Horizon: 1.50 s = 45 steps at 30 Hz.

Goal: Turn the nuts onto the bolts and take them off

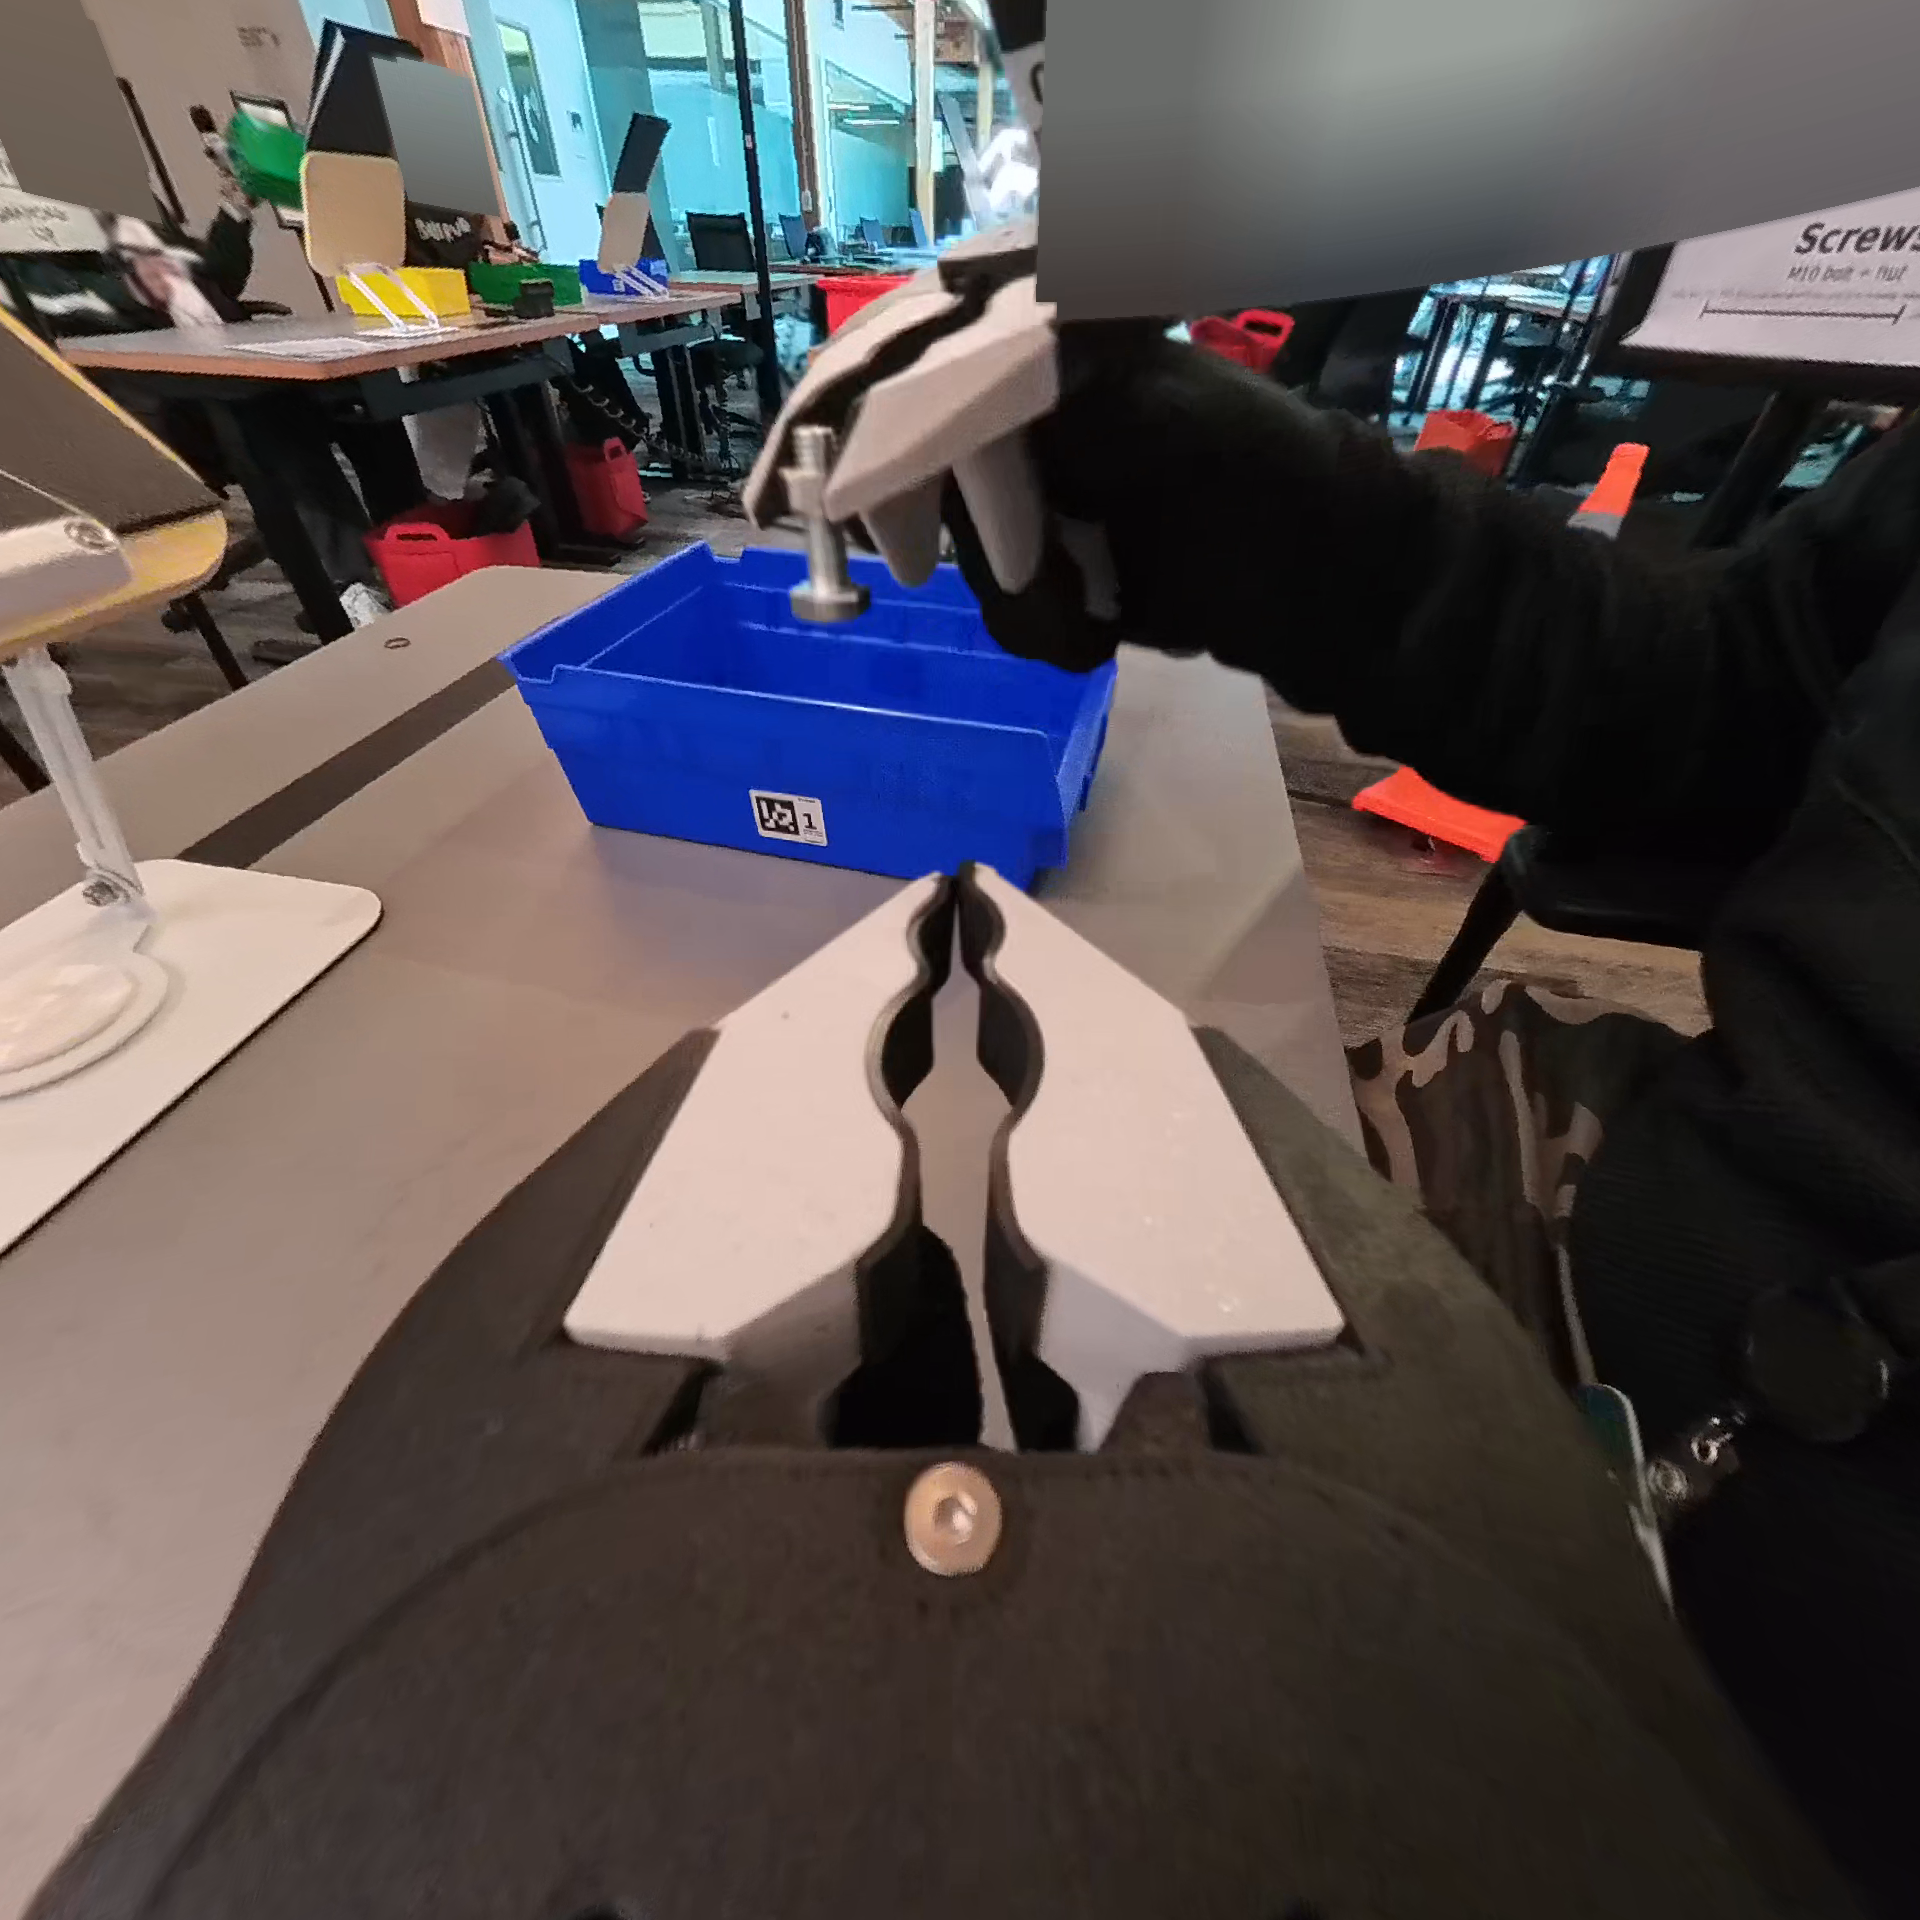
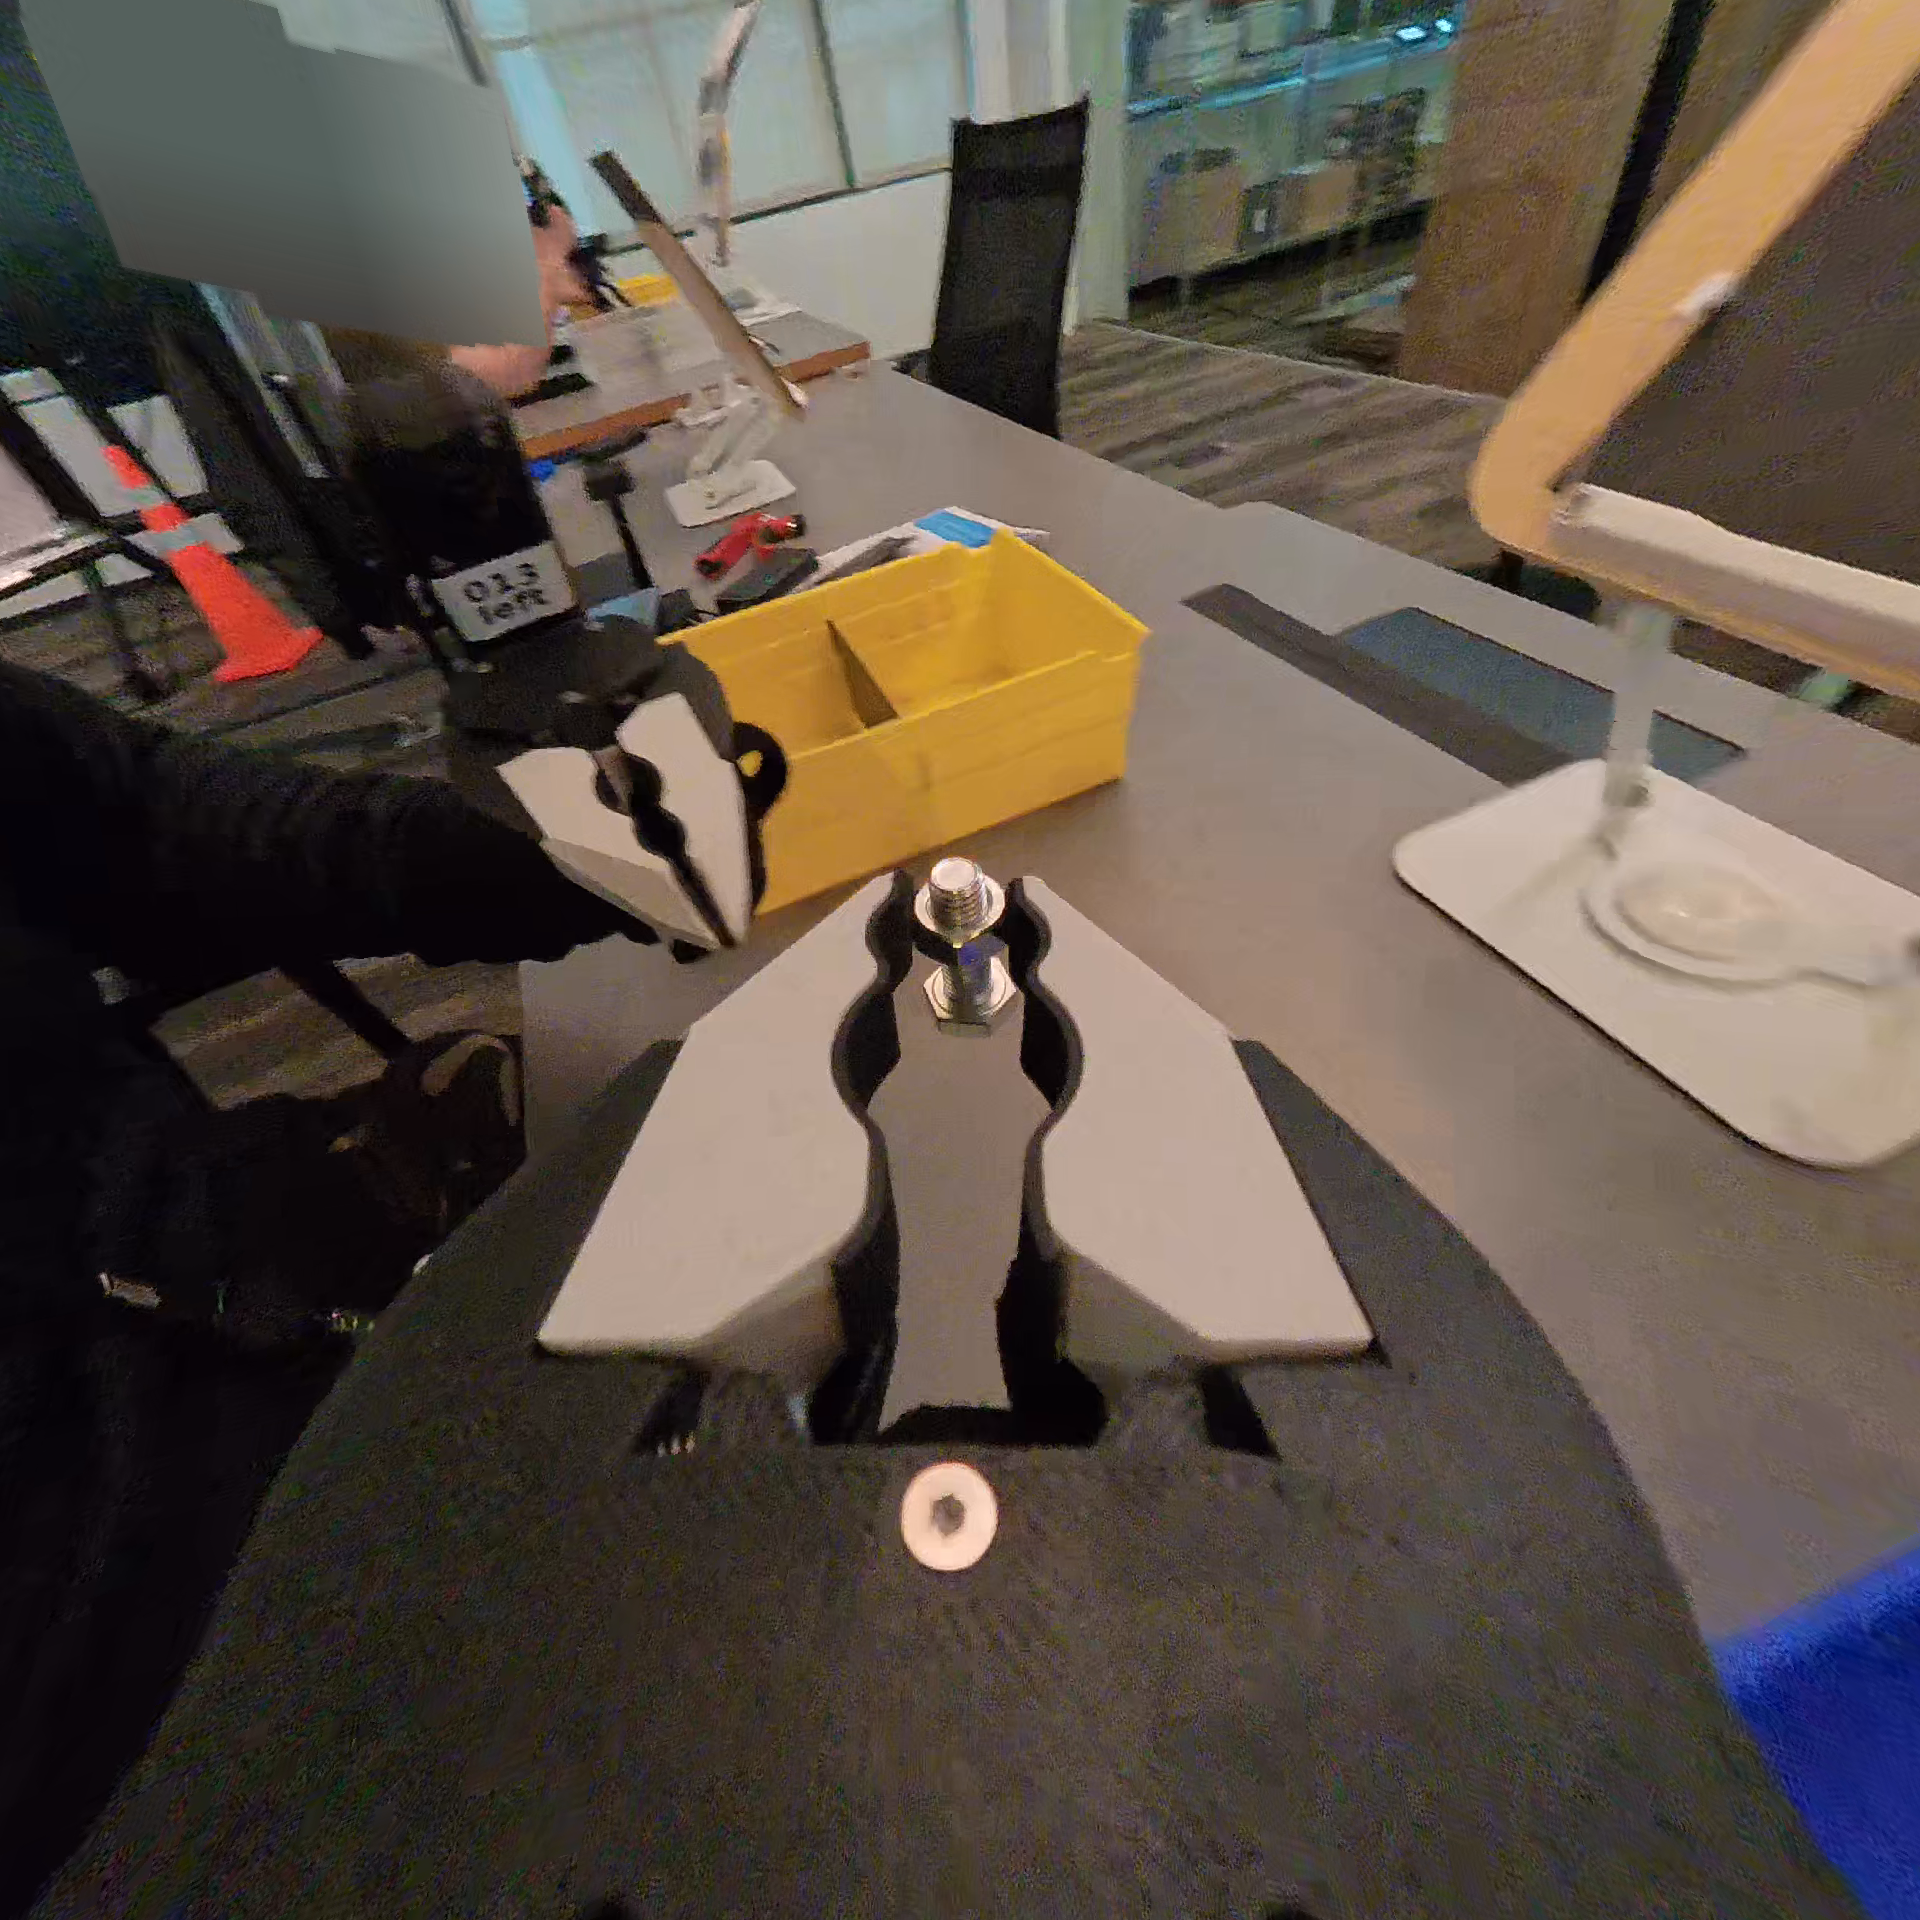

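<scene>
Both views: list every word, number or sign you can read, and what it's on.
I don't quote writing; here is what bears it.
White code sticker: front of the blue bin.
White printed sign: upper right, left wrist view.
White tag: on the left gripper.
Background labels: too blurred.

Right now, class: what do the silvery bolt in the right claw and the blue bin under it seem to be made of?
Silvery threaded bolt: probably steel, bright-plated; it shows sharp highlights and a grey metallic sheen. Blue open-topped bin: looks like moulded plastic, smooth and semi-glossy, with thin walls and uniform colour.
</scene>
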Tool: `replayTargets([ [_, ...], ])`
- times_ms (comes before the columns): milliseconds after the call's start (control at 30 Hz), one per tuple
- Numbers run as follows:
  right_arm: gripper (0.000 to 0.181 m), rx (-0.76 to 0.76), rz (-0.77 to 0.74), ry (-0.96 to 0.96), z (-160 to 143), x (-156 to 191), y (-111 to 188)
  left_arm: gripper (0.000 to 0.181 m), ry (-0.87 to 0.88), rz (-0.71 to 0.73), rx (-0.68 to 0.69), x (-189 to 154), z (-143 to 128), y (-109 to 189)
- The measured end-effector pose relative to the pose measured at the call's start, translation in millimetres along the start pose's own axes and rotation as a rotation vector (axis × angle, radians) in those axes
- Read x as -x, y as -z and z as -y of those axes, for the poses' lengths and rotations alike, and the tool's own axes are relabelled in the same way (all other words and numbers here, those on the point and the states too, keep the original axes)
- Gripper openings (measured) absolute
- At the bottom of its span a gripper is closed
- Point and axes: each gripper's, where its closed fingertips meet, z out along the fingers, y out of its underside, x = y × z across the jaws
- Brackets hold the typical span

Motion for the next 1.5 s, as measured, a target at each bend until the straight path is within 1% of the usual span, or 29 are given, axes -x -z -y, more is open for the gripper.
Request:
replayTargets([
  [33,0.016,0.035,-0.058,-0.025,-3.4,-17.8,15.3,0.0,-0.005,0.007,0.004,0.3,0.7,0.4],
  [100,0.016,0.169,-0.249,-0.05,-25.2,-63.0,50.7,0.0,-0.006,0.003,0.017,-0.5,0.2,0.2],
  [167,0.017,0.365,-0.448,-0.073,-62.1,-104.4,91.3,0.0,-0.008,0.001,0.021,-1.3,0.3,-0.2],
  [233,0.016,0.519,-0.608,-0.128,-97.7,-134.8,130.1,0.0,-0.015,-0.001,0.03,-1.8,-0.1,-0.8],
  [300,0.017,0.612,-0.671,-0.219,-128.6,-148.8,153.6,0.0,-0.025,0.0,0.038,-2.2,-0.5,-1.5],
  [367,0.017,0.693,-0.72,-0.291,-155.8,-157.7,168.4,0.0,-0.031,-0.002,0.048,-3.3,-1.5,-2.5],
  [433,0.017,0.806,-0.756,-0.344,-184.1,-162.4,181.1,0.0,-0.034,-0.006,0.055,-4.6,-2.5,-3.4],
  [533,0.017,0.93,-0.767,-0.424,-218.2,-161.1,189.8,0.0,-0.036,-0.009,0.062,-5.1,-3.7,-4.2],
  [600,0.016,0.963,-0.778,-0.439,-229.8,-162.4,190.2,0.0,-0.033,-0.012,0.065,-4.9,-4.9,-4.6],
  [633,0.017,0.962,-0.789,-0.429,-230.7,-165.3,190.5,0.0,-0.031,-0.014,0.067,-5.0,-5.6,-5.0],
  [667,0.021,0.965,-0.792,-0.42,-230.7,-166.9,190.6,0.0,-0.03,-0.017,0.069,-5.2,-6.1,-5.2],
  [700,0.03,0.971,-0.8,-0.411,-229.4,-168.1,191.5,0.0,-0.03,-0.017,0.071,-5.4,-6.3,-5.3],
  [733,0.033,0.958,-0.81,-0.399,-225.1,-169.6,191.7,0.0,-0.033,-0.014,0.071,-5.1,-5.8,-4.9],
  [767,0.033,0.926,-0.815,-0.391,-218.0,-170.8,190.2,0.0,-0.038,-0.012,0.071,-4.9,-4.7,-4.4],
  [833,0.044,0.863,-0.83,-0.367,-201.4,-172.9,188.3,0.0,-0.05,0.001,0.071,-2.3,-0.9,-1.6],
  [867,0.046,0.841,-0.847,-0.344,-192.6,-174.1,188.8,0.0,-0.054,0.008,0.07,-0.6,2.1,0.4],
  [933,0.043,0.794,-0.838,-0.304,-175.5,-171.4,183.7,0.001,-0.077,0.037,0.079,6.3,9.1,7.6],
  [1033,0.04,0.739,-0.799,-0.268,-157.9,-164.1,172.2,0.004,-0.13,0.13,0.122,27.2,22.8,28.6],
  [1133,0.038,0.689,-0.76,-0.24,-146.6,-158.8,160.3,0.013,-0.165,0.286,0.221,62.5,30.3,63.1],
  [1167,0.035,0.677,-0.754,-0.225,-143.5,-158.0,157.6,0.014,-0.158,0.326,0.254,73.6,30.6,75.7],
  [1200,0.027,0.663,-0.748,-0.205,-139.6,-157.3,154.8,0.015,-0.137,0.364,0.293,85.0,28.1,88.4],
  [1233,0.024,0.642,-0.747,-0.184,-134.8,-156.9,152.2,0.018,-0.113,0.408,0.337,97.4,23.5,101.6],
  [1333,0.027,0.62,-0.717,-0.181,-130.0,-152.4,144.0,0.019,-0.009,0.494,0.477,125.6,-2.3,135.7],
  [1433,0.026,0.617,-0.705,-0.167,-130.1,-149.9,138.7,0.02,0.019,0.61,0.665,153.1,-36.2,170.8],
  [1500,0.025,0.608,-0.692,-0.169,-129.4,-147.6,135.2,0.02,0.023,0.696,0.737,172.0,-51.0,192.4],
])
